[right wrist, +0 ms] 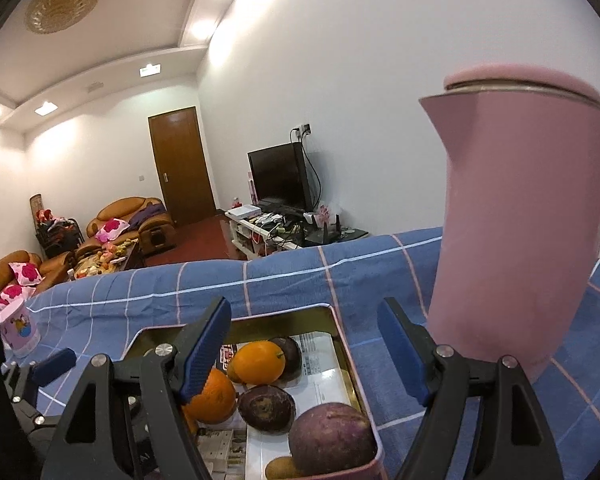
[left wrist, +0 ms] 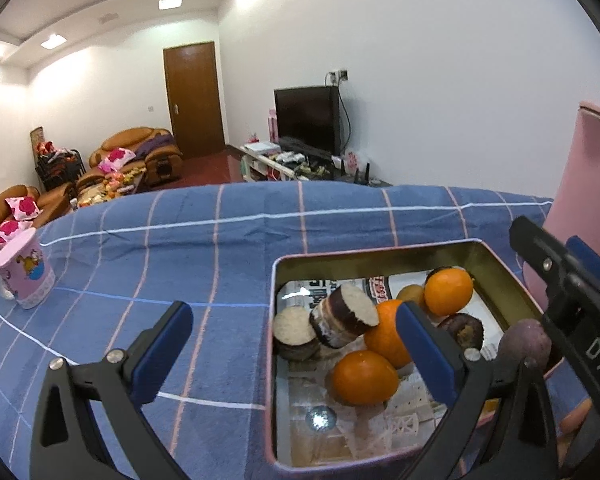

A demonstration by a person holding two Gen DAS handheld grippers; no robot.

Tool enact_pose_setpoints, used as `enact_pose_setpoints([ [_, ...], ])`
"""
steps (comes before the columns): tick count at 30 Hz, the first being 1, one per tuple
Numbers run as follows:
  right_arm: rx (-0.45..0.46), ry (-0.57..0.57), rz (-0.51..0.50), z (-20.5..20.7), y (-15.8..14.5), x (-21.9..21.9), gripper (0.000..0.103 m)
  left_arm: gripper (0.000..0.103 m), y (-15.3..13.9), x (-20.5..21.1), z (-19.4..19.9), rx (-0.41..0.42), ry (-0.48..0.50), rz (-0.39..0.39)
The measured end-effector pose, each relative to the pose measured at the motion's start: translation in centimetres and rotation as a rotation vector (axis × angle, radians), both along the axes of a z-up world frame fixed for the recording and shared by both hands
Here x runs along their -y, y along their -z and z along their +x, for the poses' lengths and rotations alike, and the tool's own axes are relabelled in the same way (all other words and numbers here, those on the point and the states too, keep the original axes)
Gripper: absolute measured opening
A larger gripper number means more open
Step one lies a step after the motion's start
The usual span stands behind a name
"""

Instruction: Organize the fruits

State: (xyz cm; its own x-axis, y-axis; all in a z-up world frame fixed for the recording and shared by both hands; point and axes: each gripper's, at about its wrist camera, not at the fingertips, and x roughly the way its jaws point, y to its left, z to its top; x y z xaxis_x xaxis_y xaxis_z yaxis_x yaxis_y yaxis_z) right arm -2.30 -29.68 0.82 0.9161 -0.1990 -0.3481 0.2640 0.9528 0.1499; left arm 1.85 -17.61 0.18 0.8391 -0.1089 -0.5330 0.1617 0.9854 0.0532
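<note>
While both angle downward over the tin (left wrist: pixel 496 268), left tool (left wrist: pixel 296 344) and right tool (right wrist: pixel 304 344) gape (nothing held).

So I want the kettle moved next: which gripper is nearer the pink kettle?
Right. The right gripper hangs beside the pink kettle; the left gripper sits farther off, across the tin.

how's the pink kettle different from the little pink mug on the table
The pink kettle is tall and plain with a spout and lid; the pink mug is short, open-topped and carries a cartoon print. The kettle stands right beside the fruit tin; the mug sits far off on the other side. Both are upright on the blue checked cloth.
</note>
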Motion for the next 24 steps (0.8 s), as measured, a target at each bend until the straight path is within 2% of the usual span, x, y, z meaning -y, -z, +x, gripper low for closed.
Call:
enact_pose_setpoints([
  [13,0.096,0.024,-0.059,-5.0,-0.9,-1.9,0.077,0.103,-1.2,-1.6,-4.8,0.151,0.013,0.008],
  [24,0.157,0.065,-0.069,-7.9,-1.4,-2.6,0.077,0.103,-1.4,-2.6,-5.7,0.168,0.002,-0.018],
])
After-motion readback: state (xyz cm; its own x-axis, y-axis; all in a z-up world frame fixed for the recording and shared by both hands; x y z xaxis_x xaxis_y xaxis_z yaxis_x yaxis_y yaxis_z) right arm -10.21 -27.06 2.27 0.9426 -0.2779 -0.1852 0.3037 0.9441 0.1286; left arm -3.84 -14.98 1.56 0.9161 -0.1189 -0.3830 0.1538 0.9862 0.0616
